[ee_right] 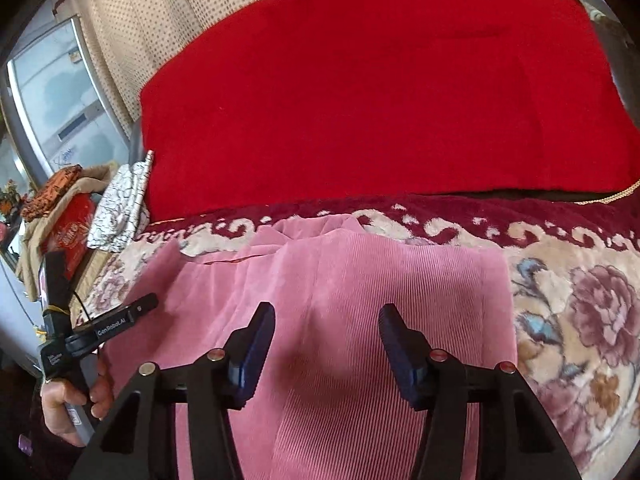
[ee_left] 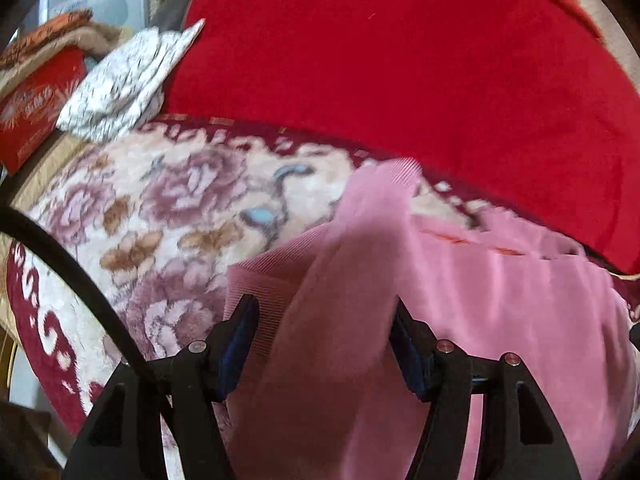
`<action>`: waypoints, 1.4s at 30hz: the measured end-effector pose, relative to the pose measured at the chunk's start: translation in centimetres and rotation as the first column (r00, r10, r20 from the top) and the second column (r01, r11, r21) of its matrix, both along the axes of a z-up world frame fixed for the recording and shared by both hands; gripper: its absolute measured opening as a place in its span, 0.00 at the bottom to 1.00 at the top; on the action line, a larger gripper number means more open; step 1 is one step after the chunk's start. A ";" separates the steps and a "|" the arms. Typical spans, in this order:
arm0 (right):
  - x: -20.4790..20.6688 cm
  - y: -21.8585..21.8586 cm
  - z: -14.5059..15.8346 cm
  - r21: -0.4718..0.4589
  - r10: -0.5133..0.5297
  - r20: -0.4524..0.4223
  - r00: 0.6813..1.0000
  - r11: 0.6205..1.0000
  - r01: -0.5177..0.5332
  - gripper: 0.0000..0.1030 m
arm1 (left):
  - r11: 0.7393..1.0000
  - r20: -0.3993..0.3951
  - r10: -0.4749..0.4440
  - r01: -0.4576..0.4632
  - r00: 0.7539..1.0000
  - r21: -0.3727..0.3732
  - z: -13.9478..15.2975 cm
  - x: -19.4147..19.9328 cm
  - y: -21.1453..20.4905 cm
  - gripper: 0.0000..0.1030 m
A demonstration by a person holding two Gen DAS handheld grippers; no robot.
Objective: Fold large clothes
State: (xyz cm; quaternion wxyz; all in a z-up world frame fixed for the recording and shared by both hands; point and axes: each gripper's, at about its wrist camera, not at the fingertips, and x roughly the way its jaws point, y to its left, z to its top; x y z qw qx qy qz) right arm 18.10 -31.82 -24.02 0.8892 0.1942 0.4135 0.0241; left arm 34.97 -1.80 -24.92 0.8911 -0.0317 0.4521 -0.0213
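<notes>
Jaws apart over pink garment [ee_right: 340, 300], its near end cut off

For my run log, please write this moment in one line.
pink garment: lying on floral blanket | left tongs: open | right tongs: open, above garment

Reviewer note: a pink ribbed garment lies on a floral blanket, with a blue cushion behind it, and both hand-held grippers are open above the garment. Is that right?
One thing is wrong: the cushion is red, not blue, as the right wrist view shows. The rest stands: the pink garment lies on the floral blanket, and both hand-held grippers, right and left, are open.
</notes>
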 end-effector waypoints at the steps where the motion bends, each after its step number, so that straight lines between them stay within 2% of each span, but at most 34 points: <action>1: 0.4 -0.1 -0.4 -0.003 -0.006 -0.012 1.000 1.000 0.006 0.55 | 1.000 -0.010 0.003 -0.003 1.000 -0.008 -0.4 0.3 0.3 0.64; 5: 3.1 -0.9 -4.6 -0.033 -0.056 -0.139 0.989 0.998 0.052 0.54 | 0.999 -0.039 0.010 -0.012 0.999 -0.044 -1.6 1.4 1.4 0.73; 7: 3.5 -1.5 -6.2 -0.004 -0.068 -0.128 0.989 0.998 0.068 0.54 | 0.997 -0.037 0.006 -0.009 0.999 -0.072 -1.9 1.5 1.8 0.76; 12: 2.6 -1.0 -4.9 -0.043 -0.085 -0.088 0.992 0.996 0.081 0.53 | 0.997 -0.020 -0.016 0.014 1.000 -0.071 -1.9 1.3 1.8 0.78; 15: 1.0 -1.2 -3.5 -0.004 -0.088 -0.041 0.995 0.996 0.088 0.54 | 0.997 0.001 -0.019 0.019 1.000 -0.073 -0.8 0.2 2.0 0.77; 18: -1.6 -1.1 -1.4 -0.004 -0.094 0.023 0.995 0.996 0.094 0.54 | 0.994 0.047 -0.028 0.033 0.998 -0.105 1.0 -2.0 2.5 0.77; 21: -4.4 -0.9 -0.4 0.005 -0.087 0.048 0.995 0.996 0.087 0.54 | 0.991 0.088 -0.048 0.058 0.995 -0.120 2.2 -3.7 2.7 0.77; 24: -5.9 -0.5 -0.9 -0.002 -0.074 0.030 0.997 0.997 0.074 0.54 | 0.998 0.103 -0.046 0.051 0.994 -0.049 2.1 -5.1 2.7 0.77; 26: -6.0 -0.2 -2.4 0.003 -0.066 -0.023 0.998 0.998 0.066 0.53 | 1.000 0.050 -0.018 0.017 0.999 0.001 0.6 -5.1 3.1 0.77; 28: -5.1 0.2 -4.2 -0.001 -0.051 -0.090 0.995 0.999 0.051 0.53 | 1.000 -0.029 -0.010 0.009 1.000 -0.028 -1.4 -4.2 3.6 0.78; 30: -4.9 0.4 -4.4 -0.024 -0.052 -0.084 0.995 0.998 0.050 0.53 | 0.998 -0.047 -0.008 0.004 0.999 -0.068 -1.9 -3.8 4.1 0.79; 36: -6.7 0.4 -2.6 0.004 -0.070 -0.019 0.997 0.998 0.070 0.54 | 0.999 0.045 -0.013 0.014 0.999 -0.030 0.0 -5.9 4.3 0.79; 39: -7.7 1.0 -2.1 0.003 -0.035 0.022 0.999 0.999 0.035 0.54 | 0.998 0.090 0.022 -0.017 0.996 -0.059 0.9 -7.5 5.3 0.78; 42: -7.2 1.6 -3.3 0.023 -0.009 -0.035 0.999 1.000 0.010 0.53 | 0.991 0.113 0.064 -0.050 0.991 -0.128 1.5 -8.9 6.9 0.78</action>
